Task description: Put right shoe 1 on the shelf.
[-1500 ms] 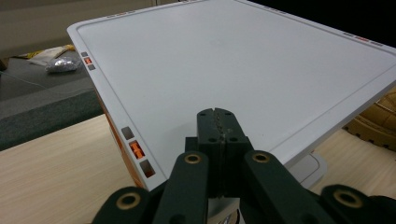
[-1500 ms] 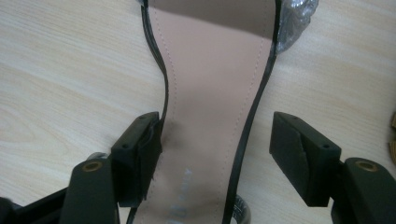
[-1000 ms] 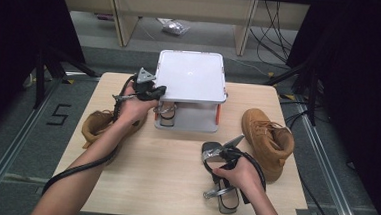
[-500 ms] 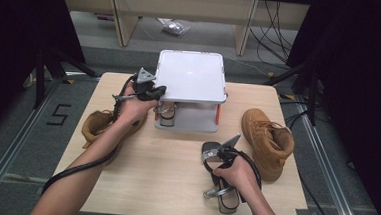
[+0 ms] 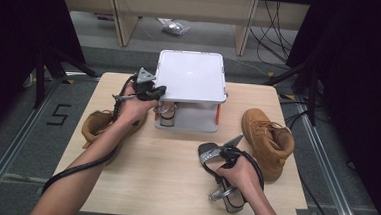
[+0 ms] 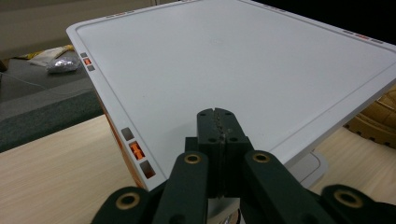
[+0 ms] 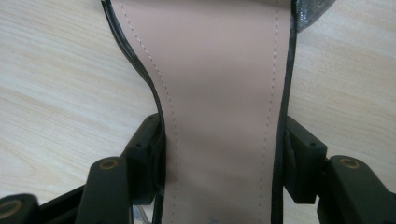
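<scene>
- Sandal (image 7: pixel 219 107): on the table (image 5: pixel 139 174), in front of the white rack (image 5: pixel 190 75); the right claw (image 5: pixel 219 157) straddles its waist, jaws just closing in, pads at the edges.
- Likely light, with a stiff sole and smooth insole; the narrow waist suits gripping.
- Left claw (image 6: pixel 218 135): shut, empty, at the rack's edge.
- No readable writing.

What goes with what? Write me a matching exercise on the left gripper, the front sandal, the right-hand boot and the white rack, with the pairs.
Things:
1. left gripper
2. black sandal
3. tan boot
4. white rack

Place or state:
A. far middle of the table
B. jaws shut
C. right side of the table
D. front of the table, pink insole up

Pairs: 1-B, 2-D, 3-C, 4-A
</scene>
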`<state>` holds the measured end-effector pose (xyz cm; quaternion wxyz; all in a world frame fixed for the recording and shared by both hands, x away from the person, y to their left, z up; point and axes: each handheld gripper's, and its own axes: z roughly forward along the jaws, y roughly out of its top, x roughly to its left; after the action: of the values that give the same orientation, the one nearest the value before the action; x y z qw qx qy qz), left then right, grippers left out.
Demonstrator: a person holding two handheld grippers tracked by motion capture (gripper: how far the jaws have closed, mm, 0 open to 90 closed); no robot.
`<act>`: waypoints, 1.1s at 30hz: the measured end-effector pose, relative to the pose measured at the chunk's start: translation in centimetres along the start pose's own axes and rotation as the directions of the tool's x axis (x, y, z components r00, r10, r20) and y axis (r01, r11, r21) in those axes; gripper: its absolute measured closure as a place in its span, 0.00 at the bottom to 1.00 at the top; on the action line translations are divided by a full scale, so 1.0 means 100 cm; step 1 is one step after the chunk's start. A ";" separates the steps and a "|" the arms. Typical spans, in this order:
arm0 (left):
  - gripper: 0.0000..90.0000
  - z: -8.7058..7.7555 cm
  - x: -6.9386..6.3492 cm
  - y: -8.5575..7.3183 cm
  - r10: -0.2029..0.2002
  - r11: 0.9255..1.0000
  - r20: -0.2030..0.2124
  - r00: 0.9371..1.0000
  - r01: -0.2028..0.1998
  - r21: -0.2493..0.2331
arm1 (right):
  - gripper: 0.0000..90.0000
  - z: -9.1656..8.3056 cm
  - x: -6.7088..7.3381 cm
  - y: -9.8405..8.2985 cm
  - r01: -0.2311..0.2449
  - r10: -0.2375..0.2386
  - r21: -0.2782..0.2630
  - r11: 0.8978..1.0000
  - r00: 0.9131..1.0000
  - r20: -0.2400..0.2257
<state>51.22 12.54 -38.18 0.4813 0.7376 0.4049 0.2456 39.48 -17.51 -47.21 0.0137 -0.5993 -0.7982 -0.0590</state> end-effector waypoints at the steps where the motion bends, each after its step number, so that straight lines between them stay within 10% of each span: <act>1: 0.99 0.000 0.000 0.000 0.001 1.000 0.002 1.000 -0.001 0.000 | 0.47 0.000 0.000 0.000 0.000 0.000 -0.004 1.000 1.000 -0.002; 11: 0.99 0.000 0.000 -0.001 -0.002 1.000 -0.001 1.000 0.002 -0.004 | 0.47 -0.009 0.010 0.008 0.011 -0.011 -0.042 0.999 1.000 -0.005; 13: 0.99 0.000 0.000 -0.001 -0.003 1.000 0.000 1.000 0.003 -0.003 | 0.47 -0.011 0.006 0.013 0.110 -0.110 -0.090 0.990 0.994 0.001; 14: 0.99 0.000 0.000 0.000 -0.003 1.000 0.002 1.000 0.003 -0.002 | 0.47 -0.015 0.013 0.014 0.009 -0.010 -0.066 0.998 1.000 -0.006; 16: 0.99 0.000 0.000 0.000 -0.002 1.000 0.001 1.000 0.002 -0.002 | 0.47 -0.018 0.013 0.020 0.007 -0.009 -0.076 0.997 1.000 -0.024; 17: 0.99 0.000 0.000 -0.001 -0.002 1.000 0.001 1.000 0.002 -0.004 | 0.47 -0.018 0.009 0.024 0.081 -0.083 -0.106 0.991 0.997 -0.006; 19: 0.99 0.000 0.000 -0.001 -0.001 1.000 0.000 1.000 0.001 -0.005 | 0.47 -0.020 0.015 0.031 -0.001 0.000 -0.104 0.995 1.000 -0.012; 33: 0.99 0.000 0.001 -0.001 -0.004 1.000 0.005 1.000 0.004 -0.004 | 0.47 -0.022 0.030 0.081 -0.029 0.027 -0.167 0.986 1.000 -0.016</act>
<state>51.24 12.64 -38.24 0.4843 0.7366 0.4045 0.2436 46.33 -12.64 -44.08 -0.0303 -0.6091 -0.7819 -0.1296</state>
